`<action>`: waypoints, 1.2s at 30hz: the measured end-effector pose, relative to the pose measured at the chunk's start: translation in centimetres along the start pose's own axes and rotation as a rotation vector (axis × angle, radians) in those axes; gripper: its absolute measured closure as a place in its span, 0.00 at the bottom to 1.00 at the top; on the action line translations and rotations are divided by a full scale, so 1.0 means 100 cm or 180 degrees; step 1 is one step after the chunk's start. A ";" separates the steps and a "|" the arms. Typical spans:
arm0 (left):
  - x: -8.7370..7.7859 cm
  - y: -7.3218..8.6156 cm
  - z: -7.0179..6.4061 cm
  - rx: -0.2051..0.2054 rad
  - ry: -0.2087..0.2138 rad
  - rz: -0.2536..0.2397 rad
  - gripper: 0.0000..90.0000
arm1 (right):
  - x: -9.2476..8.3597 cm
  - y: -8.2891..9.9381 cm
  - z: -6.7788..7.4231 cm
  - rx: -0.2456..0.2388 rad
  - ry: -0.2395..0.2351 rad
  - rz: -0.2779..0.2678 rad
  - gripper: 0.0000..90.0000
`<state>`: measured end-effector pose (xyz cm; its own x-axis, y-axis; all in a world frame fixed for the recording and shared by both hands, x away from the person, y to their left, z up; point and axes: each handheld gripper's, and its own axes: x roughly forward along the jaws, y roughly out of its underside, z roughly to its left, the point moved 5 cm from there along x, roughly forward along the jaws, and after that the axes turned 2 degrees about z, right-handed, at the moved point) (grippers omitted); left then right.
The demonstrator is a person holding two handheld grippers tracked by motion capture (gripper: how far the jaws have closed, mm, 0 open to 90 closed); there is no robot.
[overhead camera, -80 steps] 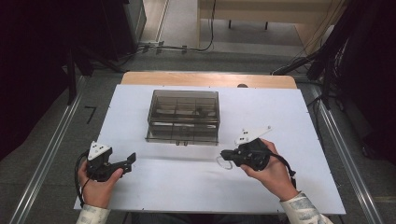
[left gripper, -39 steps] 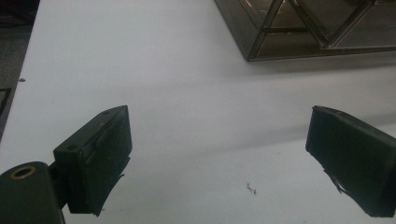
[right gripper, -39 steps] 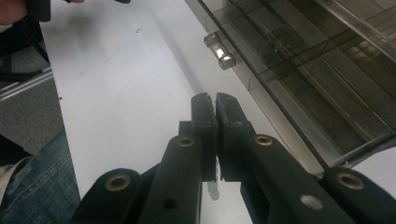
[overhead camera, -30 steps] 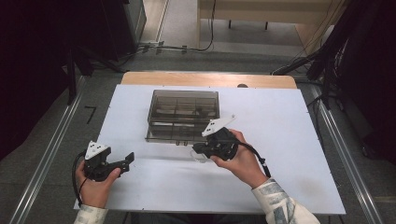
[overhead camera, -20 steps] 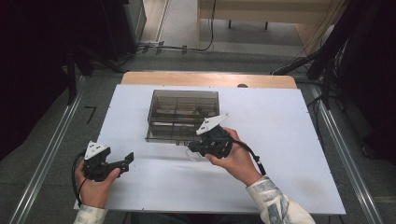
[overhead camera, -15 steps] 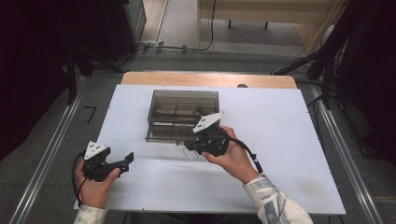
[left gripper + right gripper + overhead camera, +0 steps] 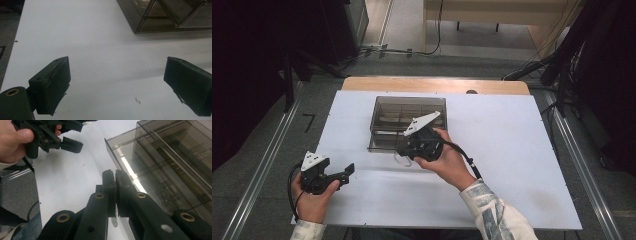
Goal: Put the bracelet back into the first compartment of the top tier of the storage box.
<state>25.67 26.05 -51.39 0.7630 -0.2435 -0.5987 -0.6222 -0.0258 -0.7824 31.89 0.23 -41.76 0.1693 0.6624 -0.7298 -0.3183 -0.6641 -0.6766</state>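
A smoky see-through plastic box with inner dividers stands at the middle back of the white table. My right gripper hovers at the box's front edge, jaws pressed shut. A small clear, pale piece hangs under its tips and seems pinched there. In the right gripper view the shut jaws lie beside the box wall, and the left gripper shows farther off. My left gripper rests open near the front left of the table, with nothing between its pads. The box corner lies ahead of it.
The table's wooden back edge borders a grey floor with cables. Metal rails run along both sides. Bare white surface stretches to the right of the box and along the front.
My right gripper has travelled from the front right of the table leftward and back to the box's front edge, carrying the pale piece. The left gripper stayed in place.
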 end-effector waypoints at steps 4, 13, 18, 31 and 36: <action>0.000 0.000 0.001 -0.0002 -0.0002 0.0002 0.08 | 0.002 -0.008 0.001 -0.0004 -0.0016 -0.0019 0.94; 0.000 0.000 0.001 -0.0001 -0.0001 0.0004 0.08 | 0.004 -0.024 0.004 -0.0044 -0.0016 -0.0030 0.94; 0.000 0.000 0.001 -0.0009 0.0000 -0.0001 0.08 | 0.003 -0.033 0.001 -0.0058 0.0010 -0.0048 0.94; 0.000 0.000 0.002 -0.0004 0.0005 0.0001 0.08 | 0.001 -0.053 -0.005 -0.0012 0.0054 -0.0129 0.94; 0.000 0.000 0.002 -0.0005 0.0007 0.0003 0.08 | 0.006 -0.058 -0.009 -0.0008 0.0083 -0.0109 0.94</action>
<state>25.71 26.21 -51.45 0.7621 -0.2456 -0.5990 -0.6231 -0.0272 -0.7816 34.68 4.15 -38.31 0.2044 0.6755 -0.7085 -0.3094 -0.6421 -0.7014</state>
